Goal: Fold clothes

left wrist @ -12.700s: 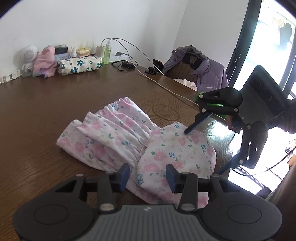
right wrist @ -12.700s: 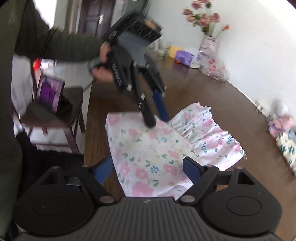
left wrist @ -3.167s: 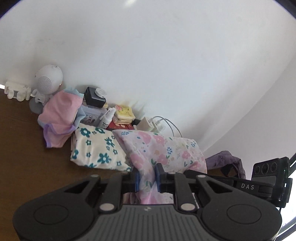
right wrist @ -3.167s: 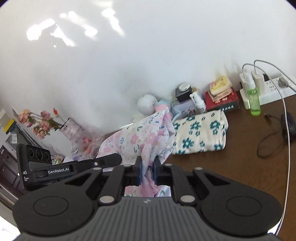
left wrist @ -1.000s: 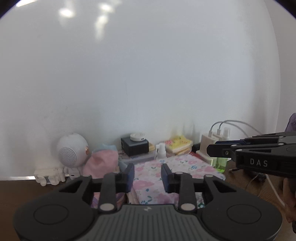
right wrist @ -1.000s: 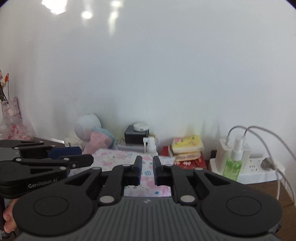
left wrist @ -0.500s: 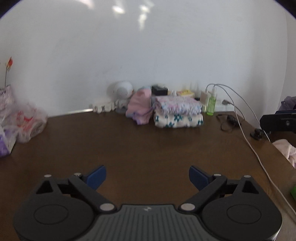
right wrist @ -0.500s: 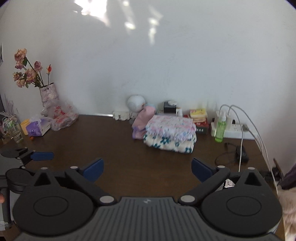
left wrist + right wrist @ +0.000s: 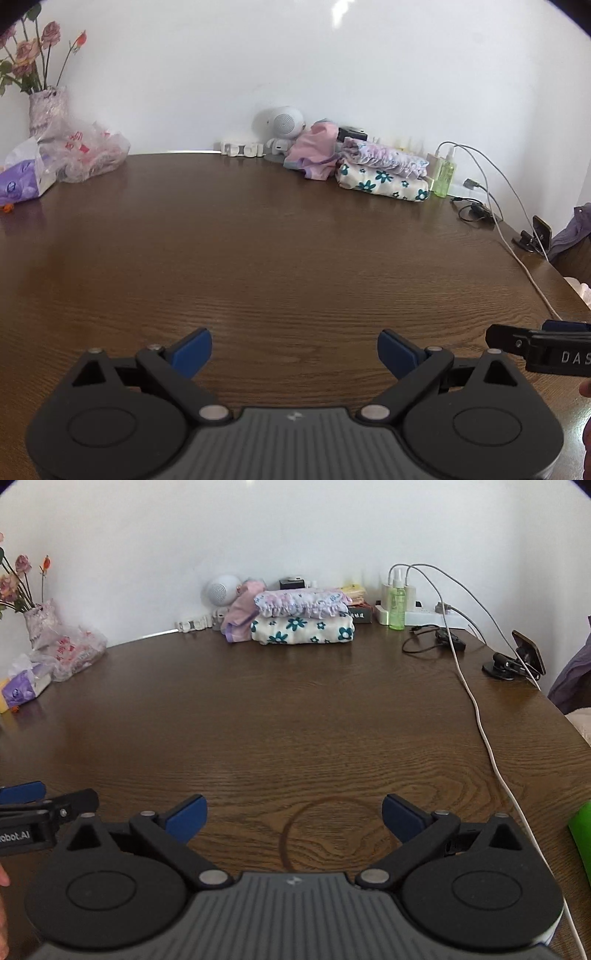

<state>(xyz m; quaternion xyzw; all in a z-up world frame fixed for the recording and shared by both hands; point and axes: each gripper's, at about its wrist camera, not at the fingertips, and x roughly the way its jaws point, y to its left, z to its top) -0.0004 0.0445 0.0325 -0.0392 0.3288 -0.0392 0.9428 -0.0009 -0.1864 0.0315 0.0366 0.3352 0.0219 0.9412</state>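
The folded pink floral garment lies on top of a folded white cloth with teal flowers at the far edge of the brown table, by the wall. A crumpled pink cloth leans against the pile's left side. My left gripper is open over bare wood near the table's front, with nothing between its blue pads. My right gripper is open too, empty, above a ring mark in the wood. Each gripper shows at the edge of the other's view.
A white round speaker, a green bottle, a power strip with white cables, and a clipped phone holder stand along the back and right. A flower vase, plastic bag and tissue pack sit far left.
Both grippers let go of the pink floral garment on the pile, opened wide and drew back across the table toward its front. The pile now looks small and far.
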